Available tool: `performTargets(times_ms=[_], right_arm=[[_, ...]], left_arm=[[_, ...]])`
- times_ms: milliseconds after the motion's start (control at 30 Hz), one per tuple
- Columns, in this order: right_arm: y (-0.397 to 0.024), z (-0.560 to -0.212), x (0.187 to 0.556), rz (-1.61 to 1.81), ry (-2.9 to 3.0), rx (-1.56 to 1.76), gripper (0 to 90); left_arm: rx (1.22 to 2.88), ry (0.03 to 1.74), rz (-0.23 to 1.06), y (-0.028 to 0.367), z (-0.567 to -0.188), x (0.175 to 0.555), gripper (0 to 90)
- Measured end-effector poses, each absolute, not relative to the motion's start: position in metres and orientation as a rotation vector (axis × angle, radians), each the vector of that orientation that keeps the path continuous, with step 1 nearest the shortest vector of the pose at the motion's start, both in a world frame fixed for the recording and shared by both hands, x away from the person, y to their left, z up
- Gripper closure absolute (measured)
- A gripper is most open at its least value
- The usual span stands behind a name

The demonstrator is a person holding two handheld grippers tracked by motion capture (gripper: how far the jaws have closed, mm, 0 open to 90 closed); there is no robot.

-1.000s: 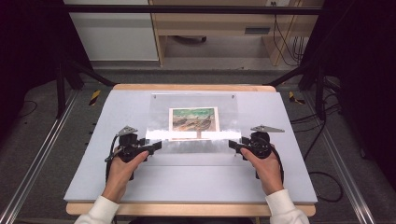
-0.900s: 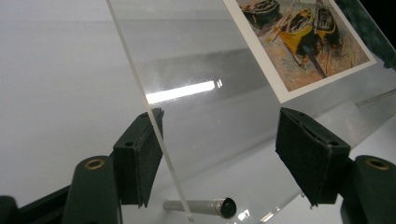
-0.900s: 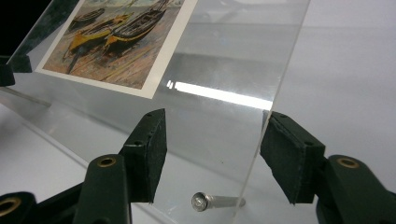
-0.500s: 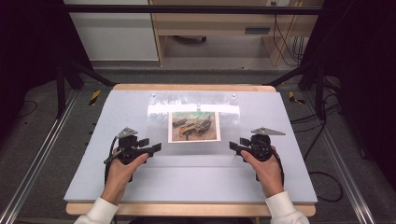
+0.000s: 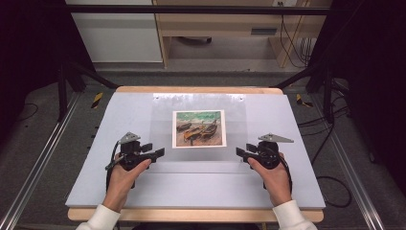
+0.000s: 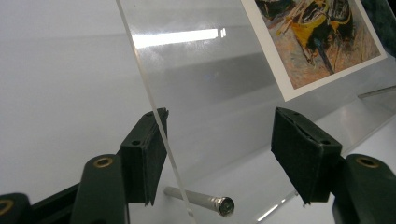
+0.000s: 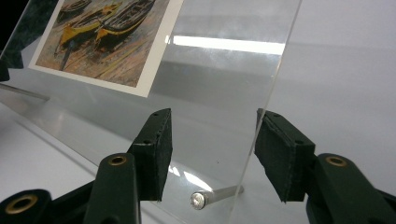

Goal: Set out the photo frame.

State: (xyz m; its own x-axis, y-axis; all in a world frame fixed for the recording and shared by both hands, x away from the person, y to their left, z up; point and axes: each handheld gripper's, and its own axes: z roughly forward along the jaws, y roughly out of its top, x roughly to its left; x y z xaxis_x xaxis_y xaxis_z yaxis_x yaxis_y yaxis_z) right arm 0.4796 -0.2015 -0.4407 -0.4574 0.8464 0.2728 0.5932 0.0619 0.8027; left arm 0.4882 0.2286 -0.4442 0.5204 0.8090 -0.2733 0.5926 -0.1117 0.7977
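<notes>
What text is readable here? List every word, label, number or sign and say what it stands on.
None can be read.
The boat painting print with a white border under the clear acrylic sheet carries a picture, no legible lettering.
The yellow-and-black striped markers on the floor are warning stripes, not text.
The grey panel on the wooden furniture beyond the table is too small to read.

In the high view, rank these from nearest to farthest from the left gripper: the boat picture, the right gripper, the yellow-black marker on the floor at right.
From the left gripper:
1. Boat picture, mid-table, just up and right.
2. Right gripper, across the clear sheet.
3. Yellow-black marker, off the table's far right corner.
</notes>
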Motion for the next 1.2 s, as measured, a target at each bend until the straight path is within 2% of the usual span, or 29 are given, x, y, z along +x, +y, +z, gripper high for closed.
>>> performTargets(times_ms=[1200], right_arm=[[-0.201,-0.44,0.466,1.309,2.07,1.403,52.0]], left_arm=[[1.823,1.158,0.326,0.229,-0.444,0.475,40.5]])
